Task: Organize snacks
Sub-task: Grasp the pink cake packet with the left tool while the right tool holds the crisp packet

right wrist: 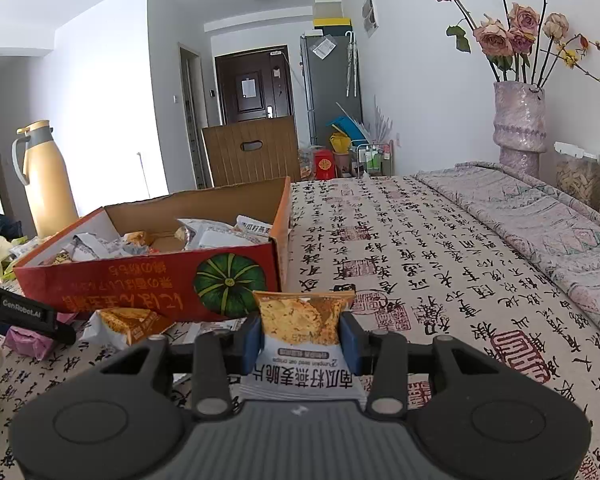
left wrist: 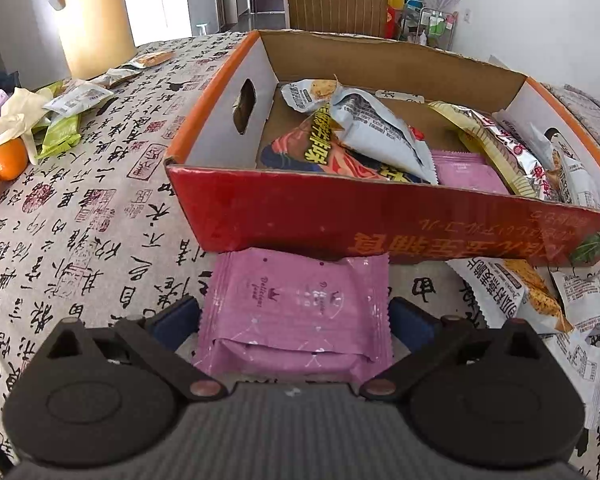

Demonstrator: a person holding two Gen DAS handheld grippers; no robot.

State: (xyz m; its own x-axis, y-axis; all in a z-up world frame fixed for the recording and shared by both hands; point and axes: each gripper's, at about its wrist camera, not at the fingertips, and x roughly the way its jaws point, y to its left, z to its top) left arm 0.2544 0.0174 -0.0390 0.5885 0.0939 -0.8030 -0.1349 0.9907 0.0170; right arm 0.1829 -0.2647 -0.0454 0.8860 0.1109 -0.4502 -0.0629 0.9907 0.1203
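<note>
Down low, the left gripper has its 2 blue fingers pressed against the sides of a pink packet, clamped on it. The packet's far edge sits just under the red front wall of the cardboard box, which is open-topped and already holds several snack bags. More packets lie on the tablecloth to the right, near the box's front corner. The right gripper pinches an orange-and-white crisp packet upright between its pads, in front of the box's right corner. Right of the box, the cloth stretches bare to a vase at the far edge. Oranges and green packets crowd the left edge.
</note>
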